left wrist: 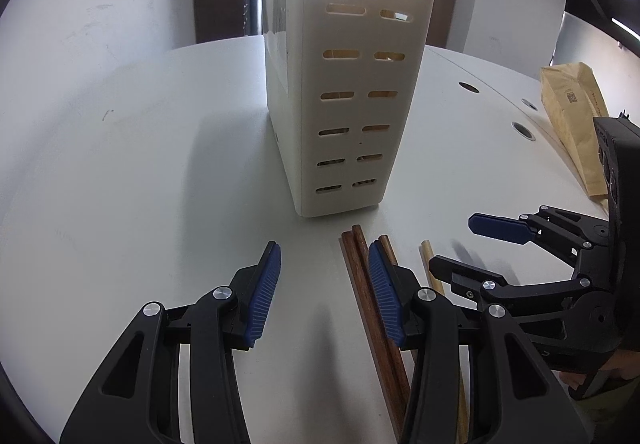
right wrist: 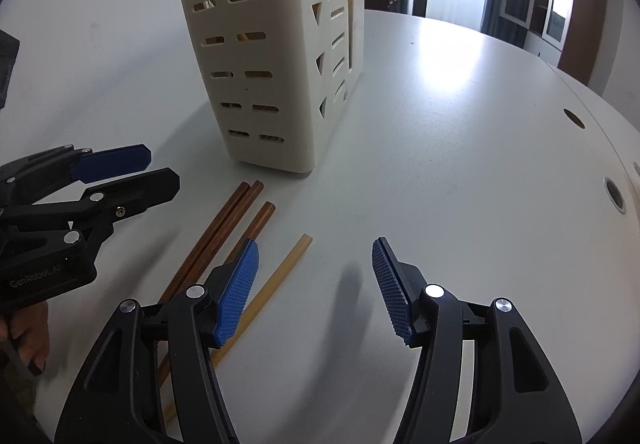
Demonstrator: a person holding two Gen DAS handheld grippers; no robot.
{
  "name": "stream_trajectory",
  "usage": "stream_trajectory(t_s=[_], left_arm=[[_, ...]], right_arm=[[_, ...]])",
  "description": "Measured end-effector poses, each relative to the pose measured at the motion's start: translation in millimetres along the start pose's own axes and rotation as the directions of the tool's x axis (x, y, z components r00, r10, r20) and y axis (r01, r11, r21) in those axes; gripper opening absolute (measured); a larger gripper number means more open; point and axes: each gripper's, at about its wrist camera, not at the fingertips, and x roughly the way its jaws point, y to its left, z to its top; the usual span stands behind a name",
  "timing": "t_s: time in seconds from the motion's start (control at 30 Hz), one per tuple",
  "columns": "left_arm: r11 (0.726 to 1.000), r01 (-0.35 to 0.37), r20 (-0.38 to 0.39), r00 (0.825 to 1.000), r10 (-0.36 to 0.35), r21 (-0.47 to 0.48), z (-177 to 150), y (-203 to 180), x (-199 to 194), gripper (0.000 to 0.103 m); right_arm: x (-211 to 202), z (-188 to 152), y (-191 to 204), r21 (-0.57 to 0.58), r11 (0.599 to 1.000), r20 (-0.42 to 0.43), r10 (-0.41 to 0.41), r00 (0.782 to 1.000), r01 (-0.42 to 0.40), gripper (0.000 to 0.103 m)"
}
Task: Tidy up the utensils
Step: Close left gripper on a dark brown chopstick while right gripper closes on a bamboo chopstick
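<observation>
A cream slotted utensil holder (left wrist: 340, 104) (right wrist: 256, 64) stands on the white table with several pale chopsticks in it. In front of it lie three brown chopsticks (left wrist: 360, 284) (right wrist: 224, 228) and one pale chopstick (left wrist: 430, 264) (right wrist: 280, 272). My left gripper (left wrist: 324, 246) (right wrist: 163, 167) hovers open over the brown ones, two of which run just inside its right finger; its pads touch nothing. My right gripper (right wrist: 315, 242) (left wrist: 452, 244) is open too, with the pale chopstick's far end low between its fingers and untouched.
A brown paper bag (left wrist: 572, 116) lies at the table's right side. Round cable holes (left wrist: 524, 130) (right wrist: 614, 194) and a seam cross the tabletop there. A person's hand (right wrist: 28, 336) holds the left gripper's handle. Wooden cabinets and a bright doorway stand behind.
</observation>
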Motion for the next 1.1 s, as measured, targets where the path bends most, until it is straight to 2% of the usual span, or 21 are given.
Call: stream_trajectory(t_s=[0.2, 0.37, 0.4, 0.43, 0.67, 0.93, 1.1], left_arm=[[1.000, -0.003, -0.046, 0.999, 0.004, 0.006, -0.3, -2.4, 15.5, 0.046], [1.000, -0.010, -0.070, 0.997, 0.012, 0.025, -1.5, -6.8, 25.2, 0.046], [1.000, -0.010, -0.074, 0.997, 0.011, 0.024, -1.9, -7.1, 27.1, 0.046], [1.000, -0.009, -0.080, 0.997, 0.011, 0.023, -2.1, -7.5, 29.1, 0.046], [0.999, -0.017, -0.103, 0.995, 0.020, 0.031, -2.8, -10.7, 39.5, 0.046], [0.999, -0.031, -0.119, 0.992, 0.035, 0.029, -2.3, -7.9, 44.0, 0.046], [0.997, -0.048, -0.127, 0.990, 0.054, 0.056, -1.6, -11.2, 45.4, 0.044]], right_arm=[[5.1, -0.7, 3.3, -0.005, 1.000, -0.021, -0.005, 1.000, 0.005, 0.059], [6.1, -0.5, 5.5, -0.011, 1.000, -0.039, -0.006, 0.999, 0.006, 0.050], [6.2, -0.7, 5.7, -0.013, 1.000, -0.043, -0.007, 0.999, 0.006, 0.044], [6.5, -1.1, 5.5, -0.015, 1.000, -0.047, -0.004, 0.999, 0.004, 0.042], [6.3, -2.9, 5.6, -0.028, 1.000, -0.052, -0.014, 0.999, 0.013, 0.038], [5.1, -4.4, 6.1, -0.028, 1.000, -0.055, -0.011, 0.998, 0.009, 0.024], [3.6, -6.7, 4.8, -0.029, 1.000, -0.060, -0.001, 0.998, 0.000, 0.020]])
